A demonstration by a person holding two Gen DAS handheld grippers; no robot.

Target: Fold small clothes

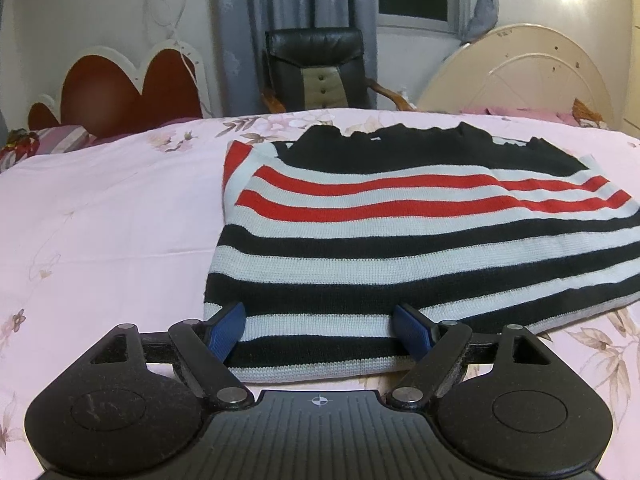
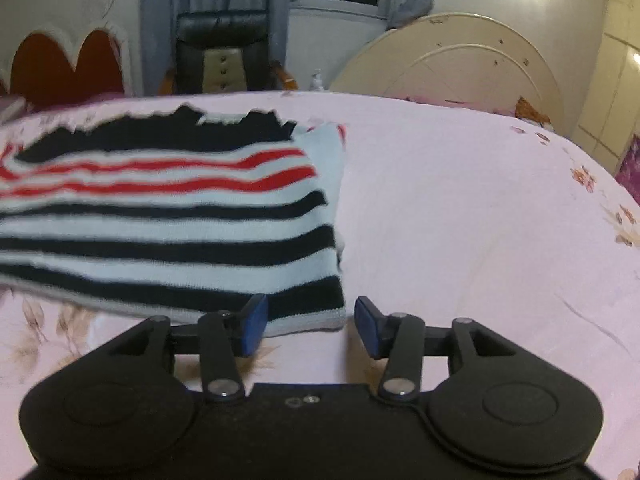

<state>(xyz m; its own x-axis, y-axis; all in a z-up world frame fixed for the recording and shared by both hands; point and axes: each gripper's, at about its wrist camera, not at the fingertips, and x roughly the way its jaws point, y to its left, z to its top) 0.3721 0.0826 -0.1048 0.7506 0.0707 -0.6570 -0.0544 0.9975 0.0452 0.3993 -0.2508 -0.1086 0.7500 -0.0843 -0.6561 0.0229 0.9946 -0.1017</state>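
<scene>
Sweater, striped black, white and red, lies folded flat on the pink flowered bedsheet, filling the centre and right of the left wrist view and the left half of the right wrist view; its stripes, and so its long axis, run across both frames from side to side

Left gripper sits at the lower centre of its frame with the jaws spread wide, the blue pads standing either side of the sweater's near edge and seemingly touching it, though nothing is pinched; the cloth lies straight ahead between them

Right gripper is at the lower centre of its frame, jaws likewise spread, straddling the near right corner of the sweater: the left pad overlaps the hem and the other stands just off the cloth over bare bedsheet. That view is blurred, so contact there is probably light at most

Both grippers face the same near edge, left over its left end, right at its corner, so a next fold would likely carry that edge away towards the far black band
</scene>
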